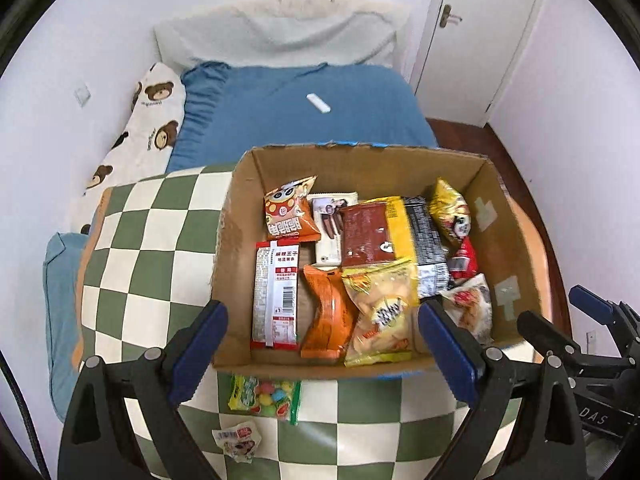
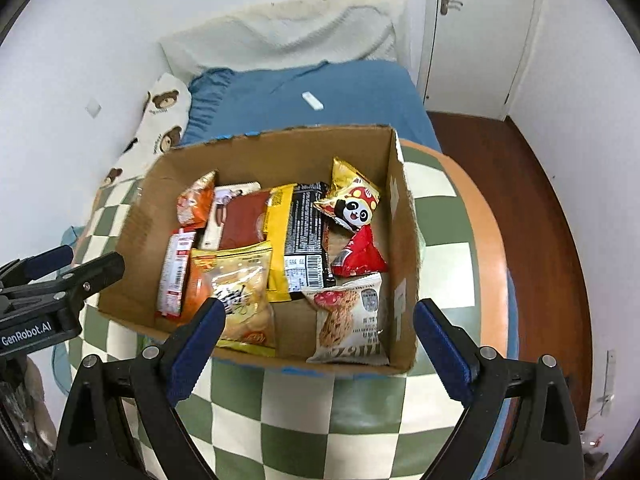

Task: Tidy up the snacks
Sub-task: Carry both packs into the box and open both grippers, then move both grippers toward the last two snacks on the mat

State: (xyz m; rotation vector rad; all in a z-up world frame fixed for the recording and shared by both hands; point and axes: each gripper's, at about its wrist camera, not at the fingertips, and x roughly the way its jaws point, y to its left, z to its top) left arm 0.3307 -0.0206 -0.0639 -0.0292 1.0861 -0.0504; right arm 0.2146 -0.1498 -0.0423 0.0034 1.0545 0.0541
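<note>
A cardboard box (image 1: 240, 216) (image 2: 136, 216) sits on a green-and-white checkered mat, filled with several snack packets. Among them are a yellow chip bag (image 1: 380, 312) (image 2: 240, 292), a red-and-white packet (image 1: 276, 292), an orange packet (image 1: 328, 316), a panda bag (image 2: 352, 200) and a cookie pack (image 2: 348, 320). Outside the box, near its front wall, lie a candy bag (image 1: 266, 398) and a small white packet (image 1: 238, 440). My left gripper (image 1: 320, 348) hangs open over the box's front edge. My right gripper (image 2: 316, 348) is open above the front wall, holding nothing.
The checkered mat (image 1: 132, 240) (image 2: 440, 280) lies on a bed with a blue blanket (image 1: 300, 120), a bear-print pillow (image 1: 152, 120) and a small white remote (image 1: 319, 103). Wooden floor (image 2: 540, 200) and a white door (image 1: 472, 40) are at the right.
</note>
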